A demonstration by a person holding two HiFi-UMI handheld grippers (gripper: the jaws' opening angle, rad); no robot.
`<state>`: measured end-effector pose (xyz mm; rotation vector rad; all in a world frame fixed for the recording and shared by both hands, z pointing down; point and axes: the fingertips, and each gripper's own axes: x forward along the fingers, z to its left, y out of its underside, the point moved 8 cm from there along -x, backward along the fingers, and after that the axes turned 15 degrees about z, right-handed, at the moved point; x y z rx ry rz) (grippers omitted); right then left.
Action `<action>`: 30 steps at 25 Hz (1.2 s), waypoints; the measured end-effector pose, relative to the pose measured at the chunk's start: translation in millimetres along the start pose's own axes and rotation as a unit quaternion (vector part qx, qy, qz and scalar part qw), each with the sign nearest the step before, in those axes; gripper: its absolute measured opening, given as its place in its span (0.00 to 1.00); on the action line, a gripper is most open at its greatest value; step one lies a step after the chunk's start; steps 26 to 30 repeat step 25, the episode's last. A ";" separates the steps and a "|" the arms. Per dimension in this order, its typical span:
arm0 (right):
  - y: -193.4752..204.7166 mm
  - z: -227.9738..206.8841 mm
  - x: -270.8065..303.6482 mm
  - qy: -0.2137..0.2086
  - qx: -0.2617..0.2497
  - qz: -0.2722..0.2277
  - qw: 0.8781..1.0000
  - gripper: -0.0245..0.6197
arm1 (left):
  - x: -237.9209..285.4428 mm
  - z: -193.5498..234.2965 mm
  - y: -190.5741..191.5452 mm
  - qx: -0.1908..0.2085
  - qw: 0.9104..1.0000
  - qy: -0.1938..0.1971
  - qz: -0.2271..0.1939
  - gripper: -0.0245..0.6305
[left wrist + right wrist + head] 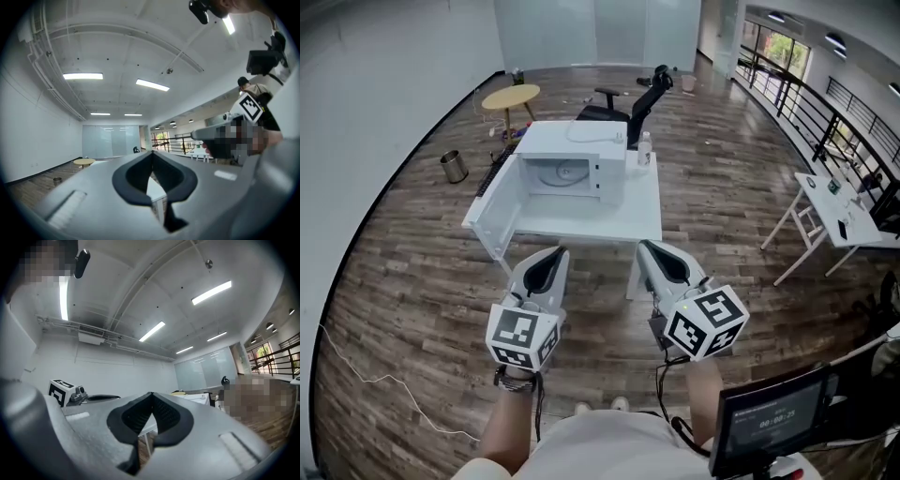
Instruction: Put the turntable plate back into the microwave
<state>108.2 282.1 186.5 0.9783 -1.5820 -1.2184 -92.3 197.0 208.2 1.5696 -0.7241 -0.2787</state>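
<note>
The white microwave (581, 164) stands on a white table (609, 220) some way ahead in the head view, its door (495, 206) swung wide open to the left. A faint round clear shape on its top (592, 131) looks like the glass turntable plate. The cavity (561, 174) shows only a ring on its floor. My left gripper (557, 251) and right gripper (644, 246) are held side by side short of the table, both shut and holding nothing. In both gripper views, the left gripper (151, 153) and the right gripper (151, 394) have their jaw tips meeting, with nothing between.
A small bottle (644, 150) stands on the table right of the microwave. A black office chair (633, 105) and a round wooden table (511, 97) are behind it. A metal bin (453, 166) sits at left, a white desk (839, 216) at right, and a screen (773, 417) by my right arm.
</note>
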 end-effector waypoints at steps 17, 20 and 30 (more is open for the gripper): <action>-5.3 10.7 18.2 0.012 -0.021 0.005 1.000 0.04 | 19.1 12.1 -4.3 0.008 0.999 0.031 -0.016 0.05; -7.5 9.8 19.7 0.015 -0.024 0.003 1.000 0.04 | 21.2 14.7 -5.4 0.009 0.999 0.031 -0.018 0.05; -5.2 15.4 23.8 0.012 -0.031 0.007 0.999 0.04 | 18.6 21.8 -2.6 -0.001 1.000 0.022 -0.021 0.05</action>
